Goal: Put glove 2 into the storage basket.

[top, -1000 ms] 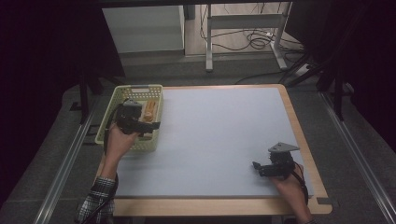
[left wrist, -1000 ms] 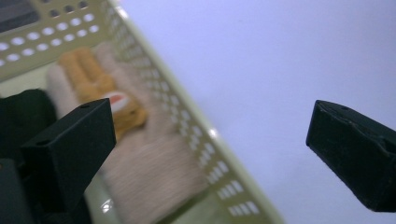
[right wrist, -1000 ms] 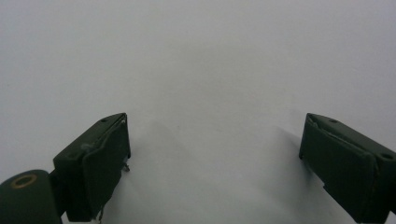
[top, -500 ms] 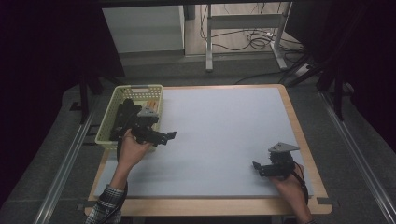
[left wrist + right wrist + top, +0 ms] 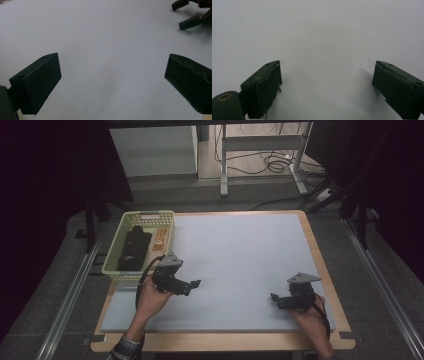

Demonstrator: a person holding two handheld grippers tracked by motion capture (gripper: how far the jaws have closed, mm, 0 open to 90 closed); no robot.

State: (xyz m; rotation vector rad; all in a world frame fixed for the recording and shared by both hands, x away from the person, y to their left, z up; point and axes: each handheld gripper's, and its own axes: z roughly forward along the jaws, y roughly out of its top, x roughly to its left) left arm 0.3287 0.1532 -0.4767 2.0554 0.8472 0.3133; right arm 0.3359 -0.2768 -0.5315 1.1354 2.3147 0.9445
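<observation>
Both tongs, left gripper (image 5: 192, 285) and right gripper (image 5: 276, 299), gape wide, empty, over the pale grey table mat (image 5: 240, 255). The yellow slotted plastic basket (image 5: 114, 265) holds a black flat pouch (image 5: 134, 249) and a small orange ridged piece (image 5: 159, 239); putting-away looks done.

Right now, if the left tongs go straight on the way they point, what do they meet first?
Probably the right tongs. The left tongs stand open and hold nothing, pointing across the bare grey mat. In the left gripper view the other tongs sit slightly off-centre, so they might pass just beside them.
</observation>
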